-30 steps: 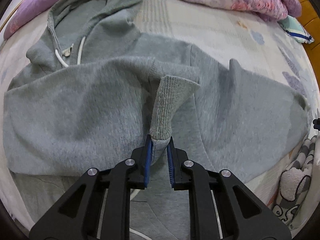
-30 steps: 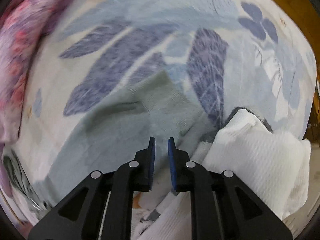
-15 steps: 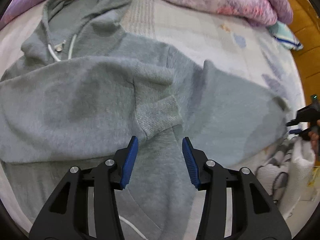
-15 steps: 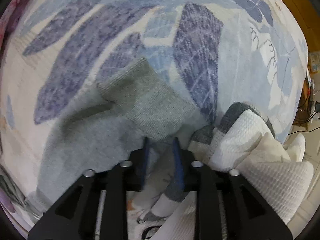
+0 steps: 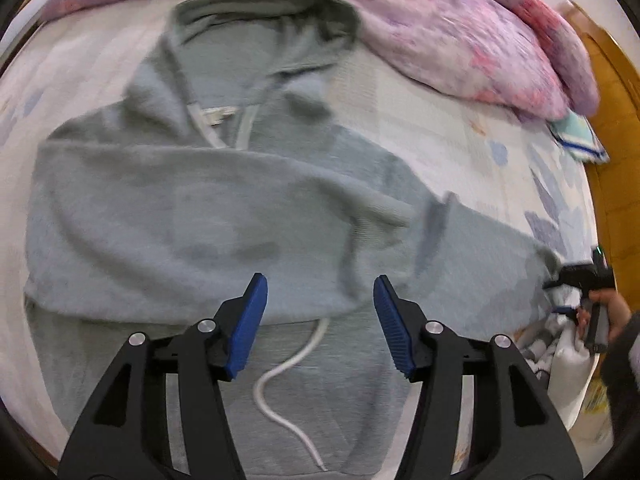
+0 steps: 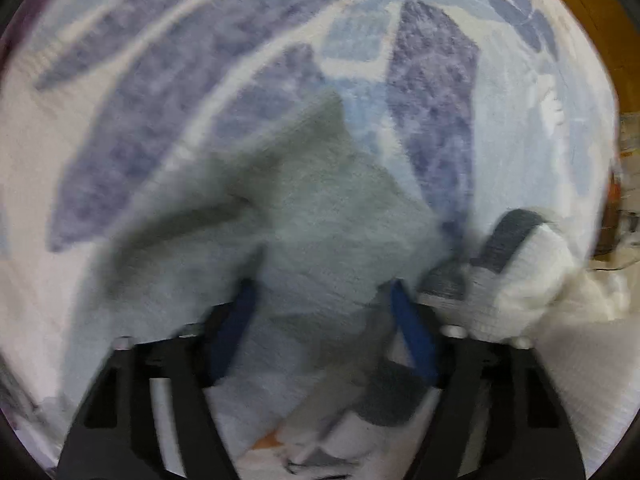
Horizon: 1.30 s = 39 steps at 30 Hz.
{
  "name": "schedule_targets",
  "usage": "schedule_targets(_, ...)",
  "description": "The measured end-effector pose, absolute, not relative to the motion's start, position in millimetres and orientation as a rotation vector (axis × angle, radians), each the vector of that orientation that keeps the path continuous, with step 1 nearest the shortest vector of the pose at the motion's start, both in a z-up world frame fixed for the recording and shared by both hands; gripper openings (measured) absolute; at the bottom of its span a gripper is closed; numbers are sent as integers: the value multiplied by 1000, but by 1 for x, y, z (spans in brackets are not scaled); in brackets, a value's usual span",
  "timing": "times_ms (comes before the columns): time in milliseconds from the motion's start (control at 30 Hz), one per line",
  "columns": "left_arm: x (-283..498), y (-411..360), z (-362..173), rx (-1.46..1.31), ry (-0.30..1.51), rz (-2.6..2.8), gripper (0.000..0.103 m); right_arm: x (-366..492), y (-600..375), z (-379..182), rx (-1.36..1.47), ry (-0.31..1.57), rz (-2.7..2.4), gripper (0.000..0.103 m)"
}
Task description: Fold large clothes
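Spread over your bed sheet (image 5: 452,136), the grey hoodie (image 5: 192,216) lies flat with one sleeve folded across its chest, and your left tongs (image 5: 320,324) have just been opening and hang above it with nothing between them. Over the leaf-print sheet, your right tongs (image 6: 320,316) have also just been opening, jaws apart around the other sleeve's cuff (image 6: 320,184), beside a white towel (image 6: 560,344).
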State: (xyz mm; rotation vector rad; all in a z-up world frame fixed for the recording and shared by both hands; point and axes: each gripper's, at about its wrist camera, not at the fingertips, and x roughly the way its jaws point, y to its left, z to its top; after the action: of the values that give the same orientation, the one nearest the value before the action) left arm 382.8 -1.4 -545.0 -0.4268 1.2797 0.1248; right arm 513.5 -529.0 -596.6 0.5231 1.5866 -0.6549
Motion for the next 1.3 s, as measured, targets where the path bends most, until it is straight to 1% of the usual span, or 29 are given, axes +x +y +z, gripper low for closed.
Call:
schedule_targets(33, 379, 6, -546, -442, 1280, 141, 57, 509, -531, -590, 554, 1547, -649, 27)
schedule_targets(67, 375, 16, -548, -461, 1283, 163, 57, 504, -534, -582, 615, 1494, -628, 19)
schedule_targets(100, 371, 25, -551, -480, 1283, 179, 57, 500, -536, -575, 651, 1451, -608, 10)
schedule_targets(200, 363, 44, -556, -502, 1281, 206, 57, 494, -515, -534, 588, 1315, -534, 9)
schedule_targets(333, 348, 76, -557, -554, 1280, 234, 57, 485, -440, -464, 423, 1139, -370, 9)
schedule_targets(367, 344, 83, -557, -554, 1280, 238, 57, 484, -437, -454, 399, 1111, -332, 9)
schedule_targets(467, 334, 111, -550, -540, 1272, 253, 57, 466, -346, -414, 299, 1008, -167, 9)
schedule_targets(667, 306, 181, -533, -558, 1237, 310, 57, 446, -150, -390, 178, 961, 177, 9)
schedule_targets(700, 300, 194, -530, -559, 1235, 318, 59, 441, -123, -393, 151, 959, 218, 9)
schedule_targets(733, 295, 202, -528, -556, 1233, 324, 64, 435, -93, -393, 124, 958, 262, 9)
schedule_targets(867, 266, 246, -519, -552, 1213, 352, 65, 404, 32, -422, 31, 1019, 455, 9)
schedule_targets(967, 245, 274, -520, -580, 1208, 383, 65, 382, 97, -457, -20, 1086, 533, 9)
schedule_targets(1000, 240, 281, -520, -587, 1206, 389, 65, 376, 114, -461, -37, 1106, 550, 9)
schedule_targets(1067, 228, 295, -523, -592, 1207, 403, 65, 364, 146, -488, -97, 1143, 576, 9)
schedule_targets(1233, 201, 317, -536, -648, 1210, 441, 65, 340, 187, -535, -183, 1250, 615, 9)
schedule_targets(1300, 193, 322, -540, -675, 1214, 455, 65, 329, 195, -545, -186, 1294, 645, 16)
